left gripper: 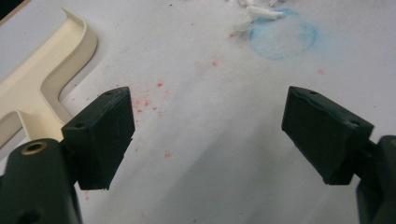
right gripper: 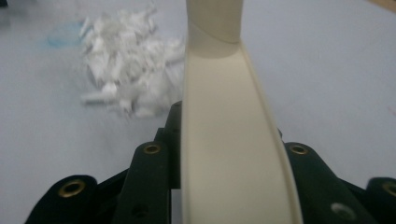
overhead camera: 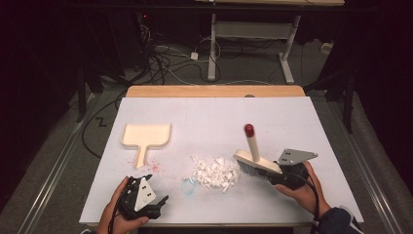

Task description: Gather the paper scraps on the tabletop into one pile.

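A cream brush with a red-tipped handle stands on its bristles at the right edge of a pile of white paper scraps. My right gripper is shut on the brush's cream back, with the scraps just to its left. A cream dustpan lies flat at the left, handle toward me. My left gripper rests near the front left edge, its jaws open over bare table. The dustpan handle is beside its left jaw.
A faint blue ring is drawn left of the pile, and red specks dot the cover near the dustpan handle. The white cover ends at a wooden strip at the far side. Cables and a desk frame stand beyond.
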Demonstrator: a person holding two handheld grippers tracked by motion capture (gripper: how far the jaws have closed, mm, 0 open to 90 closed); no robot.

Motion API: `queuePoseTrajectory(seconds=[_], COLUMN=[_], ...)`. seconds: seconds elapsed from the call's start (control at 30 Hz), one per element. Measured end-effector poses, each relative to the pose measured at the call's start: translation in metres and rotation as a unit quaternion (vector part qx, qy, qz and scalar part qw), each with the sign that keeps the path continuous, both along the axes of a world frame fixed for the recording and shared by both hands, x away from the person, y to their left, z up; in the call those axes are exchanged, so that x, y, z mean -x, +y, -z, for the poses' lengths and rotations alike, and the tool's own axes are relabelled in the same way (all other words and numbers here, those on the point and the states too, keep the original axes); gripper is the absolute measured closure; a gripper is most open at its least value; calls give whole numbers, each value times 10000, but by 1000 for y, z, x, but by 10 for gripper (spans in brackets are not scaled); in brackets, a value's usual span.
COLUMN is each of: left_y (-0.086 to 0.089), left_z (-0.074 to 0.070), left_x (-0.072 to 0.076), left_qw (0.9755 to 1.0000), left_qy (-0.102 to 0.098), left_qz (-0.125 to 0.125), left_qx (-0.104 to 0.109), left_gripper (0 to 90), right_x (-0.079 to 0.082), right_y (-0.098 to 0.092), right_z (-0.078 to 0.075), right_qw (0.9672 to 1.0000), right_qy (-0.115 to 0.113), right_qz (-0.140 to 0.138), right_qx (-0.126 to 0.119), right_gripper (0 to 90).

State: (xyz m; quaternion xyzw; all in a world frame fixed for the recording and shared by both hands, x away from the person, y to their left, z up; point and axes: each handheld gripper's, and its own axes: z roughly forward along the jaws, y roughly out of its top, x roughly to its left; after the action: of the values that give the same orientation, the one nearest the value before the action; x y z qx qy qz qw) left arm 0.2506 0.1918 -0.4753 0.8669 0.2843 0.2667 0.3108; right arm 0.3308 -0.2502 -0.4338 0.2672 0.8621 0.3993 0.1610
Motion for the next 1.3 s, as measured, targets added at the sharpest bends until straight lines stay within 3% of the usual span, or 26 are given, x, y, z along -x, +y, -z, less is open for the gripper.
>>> queuePoseTrajectory(seconds=[0.03,0.2,0.3,0.33,0.5,0.63,0.9,1.0,1.1,1.13,1.17,1.2,1.23,1.3], left_y=[-1,-5,-6,-6,-5,-4,-4,-4,-4,-5,-5,-5,-5,-5], left_z=[0,-1,0,0,0,-1,-1,-1,0,0,0,0,0,0], left_x=[0,-2,-3,-3,-4,-3,-3,-4,-3,-3,-3,-3,-3,-3], left_qw=[10000,10000,9999,9999,9999,9999,9999,9999,9998,9998,9998,9998,9998,9998], left_qy=[-2,-10,18,23,15,7,3,15,26,30,35,37,41,44], left_qz=[8,65,104,116,128,130,138,143,169,171,171,173,180,175], left_qx=[-11,-44,-61,-63,-42,-38,-44,-45,-56,-53,-49,-56,-56,-36], left_gripper=[162,162,162,164,165,165,165,165,165,165,165,165,165,165], right_x=[1,-1,0,1,8,14,12,11,3,1,1,-4,-6,-8], right_y=[-8,-13,-13,-13,-13,-17,-25,-25,-30,-30,-30,-29,-28,-27], right_z=[1,-2,-2,-5,-13,-17,-15,-14,-10,-8,-8,-4,-1,3], right_qw=[9998,9997,9998,10000,9994,9971,9938,9921,9868,9831,9831,9786,9757,9752], right_qy=[66,179,121,77,-211,-473,-382,-527,-735,-824,-824,-965,-996,-915], right_qz=[79,60,83,35,183,489,702,919,1375,1600,1600,1814,1943,1996], right_qx=[159,139,100,-45,-189,-329,-774,-677,-441,-333,-333,67,202,277], right_gripper=[681,688,690,691,691,691,690,690,690,690,690,690,690,690])
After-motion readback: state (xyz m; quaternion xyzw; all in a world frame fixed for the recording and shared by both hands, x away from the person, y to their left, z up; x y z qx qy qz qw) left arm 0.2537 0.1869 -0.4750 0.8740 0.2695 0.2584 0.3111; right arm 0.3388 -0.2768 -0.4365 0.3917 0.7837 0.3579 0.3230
